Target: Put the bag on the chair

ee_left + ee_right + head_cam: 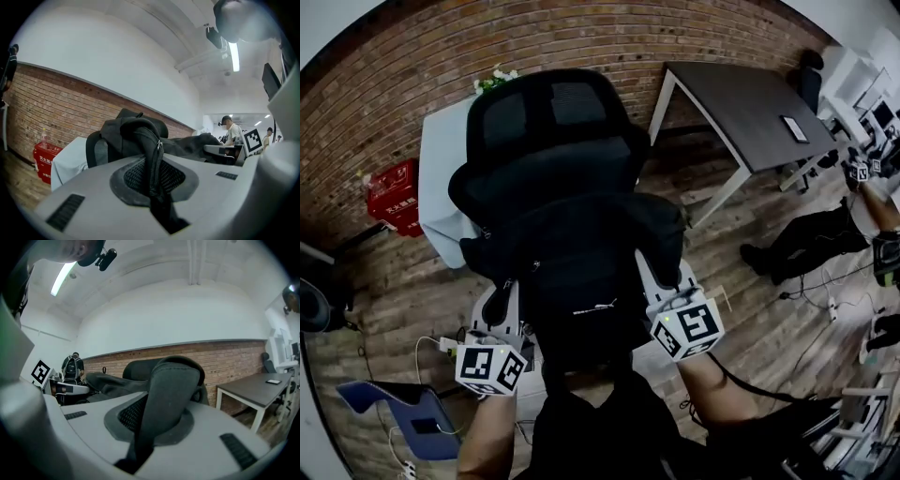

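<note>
While the black fabric backpack (581, 267) is hanging low before the backrest of the black mesh office chair (553, 122), the L gripper (501, 305) is pinching its thin dark strap (152, 159) and the R gripper (664, 281) its wide padded strap (166, 394), jaws nearly together. Placing step is going on, I think; next: lowering it onto the seat, then spreading both jaws.

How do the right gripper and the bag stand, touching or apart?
Touching. The right gripper view shows the right gripper shut on a padded strap of the bag.
</note>
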Motion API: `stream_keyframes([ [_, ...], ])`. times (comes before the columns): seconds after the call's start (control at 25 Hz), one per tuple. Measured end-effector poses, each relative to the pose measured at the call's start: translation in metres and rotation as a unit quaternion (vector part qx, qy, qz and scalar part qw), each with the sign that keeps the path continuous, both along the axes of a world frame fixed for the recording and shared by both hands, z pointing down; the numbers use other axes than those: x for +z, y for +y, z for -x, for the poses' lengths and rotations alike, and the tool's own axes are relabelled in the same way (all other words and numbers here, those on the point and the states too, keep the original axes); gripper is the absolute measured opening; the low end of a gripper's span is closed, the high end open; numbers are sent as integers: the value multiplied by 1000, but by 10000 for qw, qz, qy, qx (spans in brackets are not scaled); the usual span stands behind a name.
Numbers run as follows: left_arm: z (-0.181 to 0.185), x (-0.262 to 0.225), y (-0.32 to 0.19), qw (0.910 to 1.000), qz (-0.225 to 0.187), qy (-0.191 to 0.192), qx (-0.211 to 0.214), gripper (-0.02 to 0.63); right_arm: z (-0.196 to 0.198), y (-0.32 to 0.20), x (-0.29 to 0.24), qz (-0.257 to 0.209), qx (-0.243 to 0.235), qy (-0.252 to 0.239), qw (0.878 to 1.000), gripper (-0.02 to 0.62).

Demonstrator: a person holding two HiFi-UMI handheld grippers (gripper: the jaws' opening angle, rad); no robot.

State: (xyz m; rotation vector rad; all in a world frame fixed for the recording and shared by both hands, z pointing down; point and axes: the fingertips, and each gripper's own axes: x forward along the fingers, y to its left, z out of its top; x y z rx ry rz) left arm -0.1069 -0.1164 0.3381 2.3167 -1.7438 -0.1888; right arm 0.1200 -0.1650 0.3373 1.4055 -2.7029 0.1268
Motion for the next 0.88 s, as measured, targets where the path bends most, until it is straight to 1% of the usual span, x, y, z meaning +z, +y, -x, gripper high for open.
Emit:
stream_keyframes([
  [0.2,-2,31,-14,9994,192,-41,-286,41,0,-23,33,237,-218,12,9995,43],
  [0.48,3,68,-30,9977,404,-71,-534,41,9,-49,72,388,-471,72,9981,43],
  [0.64,10,98,-36,9966,542,-100,-611,41,17,-58,101,497,-540,136,9972,43],
  [0.88,15,139,-53,9954,695,-31,-664,41,22,-75,143,618,-641,224,9958,43],
])
